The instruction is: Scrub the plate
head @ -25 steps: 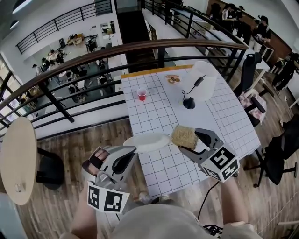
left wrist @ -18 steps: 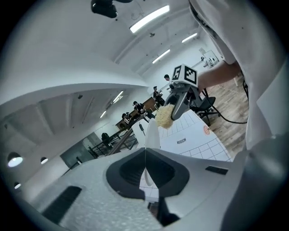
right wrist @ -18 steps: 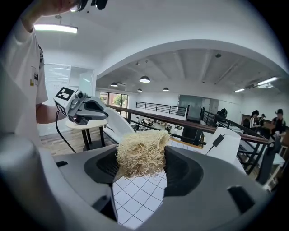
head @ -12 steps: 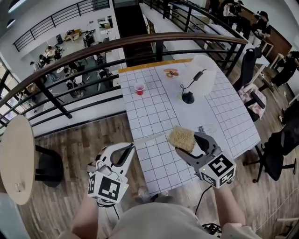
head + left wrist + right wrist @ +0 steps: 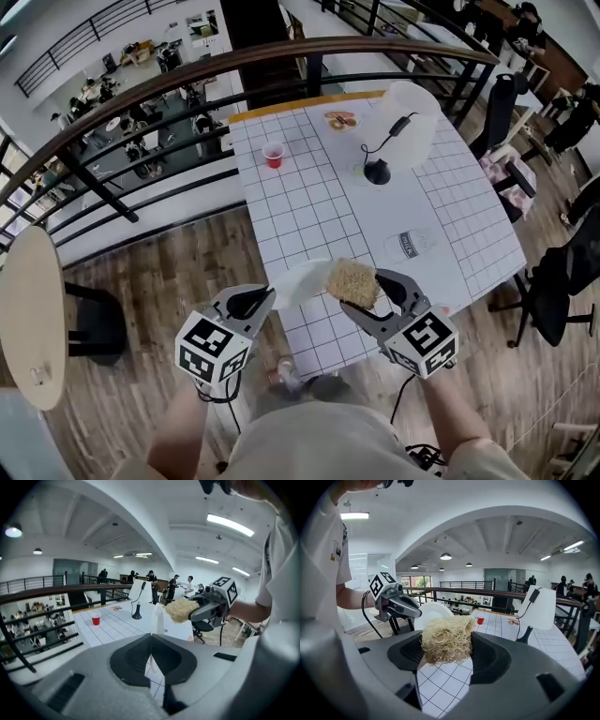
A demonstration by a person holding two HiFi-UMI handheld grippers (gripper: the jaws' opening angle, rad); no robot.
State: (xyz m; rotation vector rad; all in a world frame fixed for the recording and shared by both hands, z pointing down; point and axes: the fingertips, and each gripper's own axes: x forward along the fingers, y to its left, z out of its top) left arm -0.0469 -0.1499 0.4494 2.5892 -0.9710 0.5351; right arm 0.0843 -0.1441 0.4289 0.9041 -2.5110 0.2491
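My left gripper (image 5: pixel 265 298) is shut on the rim of a white plate (image 5: pixel 302 281) and holds it above the table's near edge. In the left gripper view the plate (image 5: pixel 157 619) stands edge-on between the shut jaws of that gripper (image 5: pixel 151 638). My right gripper (image 5: pixel 367 292) is shut on a straw-coloured fibre scrubber (image 5: pixel 353 280). The scrubber sits right beside the plate's right side; I cannot tell whether they touch. In the right gripper view the scrubber (image 5: pixel 447 638) fills the jaws of the right gripper (image 5: pixel 446 643), with the plate (image 5: pixel 432 615) and left gripper (image 5: pixel 396 605) behind it.
The white gridded table (image 5: pixel 309 211) carries a red cup (image 5: pixel 273 155), a black-footed lamp (image 5: pixel 378 171) with a white shade, and a small dish of food (image 5: pixel 340 119). A curved railing (image 5: pixel 169 89) runs behind it. A round wooden table (image 5: pixel 33 314) stands at the left, chairs at the right.
Both grippers have sunk lower and nearer to me. The left gripper has rolled, so its marker cube faces up and the plate has tilted with it. The scrubber stays in the right jaws.
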